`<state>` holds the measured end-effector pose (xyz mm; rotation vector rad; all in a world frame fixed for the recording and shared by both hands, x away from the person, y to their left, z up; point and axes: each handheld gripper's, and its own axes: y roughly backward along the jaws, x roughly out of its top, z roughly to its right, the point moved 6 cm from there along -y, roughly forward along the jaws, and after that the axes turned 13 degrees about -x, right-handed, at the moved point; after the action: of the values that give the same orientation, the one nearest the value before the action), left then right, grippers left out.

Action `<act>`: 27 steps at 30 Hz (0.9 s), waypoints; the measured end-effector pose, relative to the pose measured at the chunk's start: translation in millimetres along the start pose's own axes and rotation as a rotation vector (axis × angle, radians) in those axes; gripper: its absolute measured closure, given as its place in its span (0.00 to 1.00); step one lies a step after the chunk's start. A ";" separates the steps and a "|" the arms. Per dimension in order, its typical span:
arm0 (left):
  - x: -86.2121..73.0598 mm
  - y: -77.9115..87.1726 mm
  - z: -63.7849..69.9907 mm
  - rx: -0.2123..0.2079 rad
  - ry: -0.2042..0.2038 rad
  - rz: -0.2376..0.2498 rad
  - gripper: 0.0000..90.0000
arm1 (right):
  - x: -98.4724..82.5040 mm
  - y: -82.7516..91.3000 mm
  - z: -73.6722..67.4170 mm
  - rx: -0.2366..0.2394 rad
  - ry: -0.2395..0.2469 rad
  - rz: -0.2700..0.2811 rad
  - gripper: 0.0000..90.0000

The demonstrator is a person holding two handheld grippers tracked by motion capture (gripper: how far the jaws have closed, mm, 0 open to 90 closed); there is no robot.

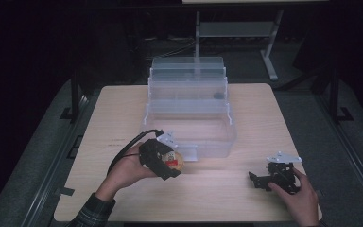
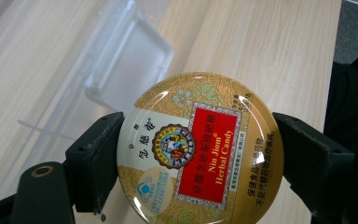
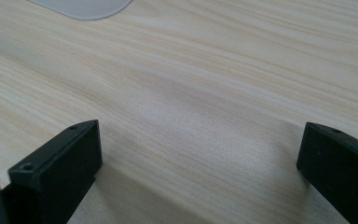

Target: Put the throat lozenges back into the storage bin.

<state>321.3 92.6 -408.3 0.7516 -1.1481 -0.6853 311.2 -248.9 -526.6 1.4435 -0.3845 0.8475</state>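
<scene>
A round gold candy tin (image 2: 199,149) with a red label is clamped by its rim between the two jaws of my left gripper (image 2: 199,158). In the high view that left gripper (image 1: 165,163) holds the tin (image 1: 176,161) just above the table, at the near left corner of a clear plastic stepped bin (image 1: 189,101). A corner of that bin (image 2: 121,65) lies behind the tin in the left gripper view. My right gripper (image 1: 261,179) rests low at the table's near right, open, with bare wood between its jaws (image 3: 200,154).
The light wooden table (image 1: 123,113) carries the clear bin in its middle. A small dark item (image 1: 218,95) lies inside a rear tier of the bin. A grey frame (image 1: 264,38) stands on the dark floor beyond the table.
</scene>
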 end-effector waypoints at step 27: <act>12.1 27.2 -27.3 0.062 0.035 0.015 0.22 | 0.0 0.1 0.1 -0.001 0.000 0.001 0.00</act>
<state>353.2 103.2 -386.0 0.8032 -1.1457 -0.6239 311.1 -249.0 -526.5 1.4422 -0.3852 0.8481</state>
